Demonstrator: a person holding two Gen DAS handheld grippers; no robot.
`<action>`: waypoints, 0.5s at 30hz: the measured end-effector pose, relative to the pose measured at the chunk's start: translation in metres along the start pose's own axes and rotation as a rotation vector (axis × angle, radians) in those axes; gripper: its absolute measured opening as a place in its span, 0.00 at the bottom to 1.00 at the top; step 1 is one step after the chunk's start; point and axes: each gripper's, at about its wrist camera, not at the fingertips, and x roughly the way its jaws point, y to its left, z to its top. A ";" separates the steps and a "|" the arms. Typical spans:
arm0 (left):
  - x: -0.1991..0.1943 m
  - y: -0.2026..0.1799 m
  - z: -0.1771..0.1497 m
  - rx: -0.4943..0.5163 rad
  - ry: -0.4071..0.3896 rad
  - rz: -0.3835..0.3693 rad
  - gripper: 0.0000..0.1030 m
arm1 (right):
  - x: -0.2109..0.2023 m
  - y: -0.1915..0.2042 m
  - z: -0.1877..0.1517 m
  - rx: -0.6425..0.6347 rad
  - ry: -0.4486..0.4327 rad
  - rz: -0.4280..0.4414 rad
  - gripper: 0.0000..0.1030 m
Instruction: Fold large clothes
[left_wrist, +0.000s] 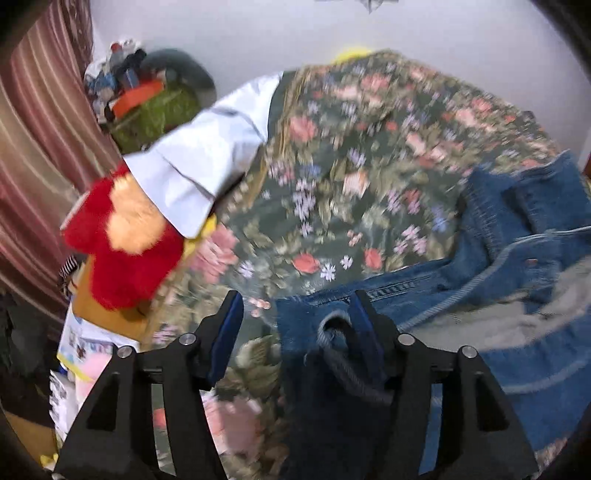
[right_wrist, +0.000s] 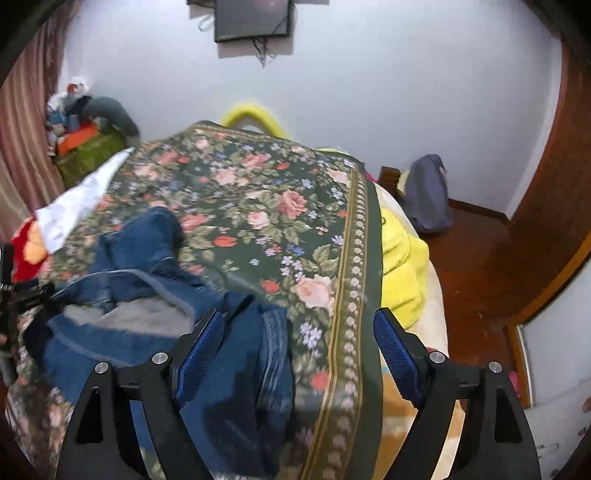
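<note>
The blue denim jacket (right_wrist: 147, 295) lies bunched up on the flowery bedspread (right_wrist: 258, 206), on the near left part of the bed. Its grey inside shows in the middle of the heap. One denim edge hangs close under the right gripper (right_wrist: 299, 332), whose jaws stand wide apart. Only its left pad is near the cloth, and nothing is pinched.

In the left wrist view the jacket (left_wrist: 517, 266) fills the lower right. The left gripper (left_wrist: 295, 314) is open too. A denim flap with a dark loop lies between its pads (the loop sits against the right pad, but the pads do not squeeze it).

Past the jacket, the bedspread is bare and flat right up to the far edge. Its striped border runs down the right side, with a yellow blanket (right_wrist: 399, 266) beside it. On the left edge sit a white cloth (left_wrist: 195, 166) and a red plush toy (left_wrist: 118, 240). A striped curtain (left_wrist: 40, 129) hangs further left.
</note>
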 end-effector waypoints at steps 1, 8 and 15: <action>-0.012 0.003 0.001 0.002 -0.010 -0.008 0.63 | -0.010 0.002 -0.003 -0.003 -0.006 0.015 0.79; -0.080 -0.006 -0.020 0.106 -0.082 -0.093 0.81 | -0.051 0.041 -0.029 -0.045 -0.017 0.150 0.80; -0.089 -0.055 -0.064 0.196 -0.040 -0.204 0.81 | -0.045 0.086 -0.060 -0.097 0.047 0.234 0.82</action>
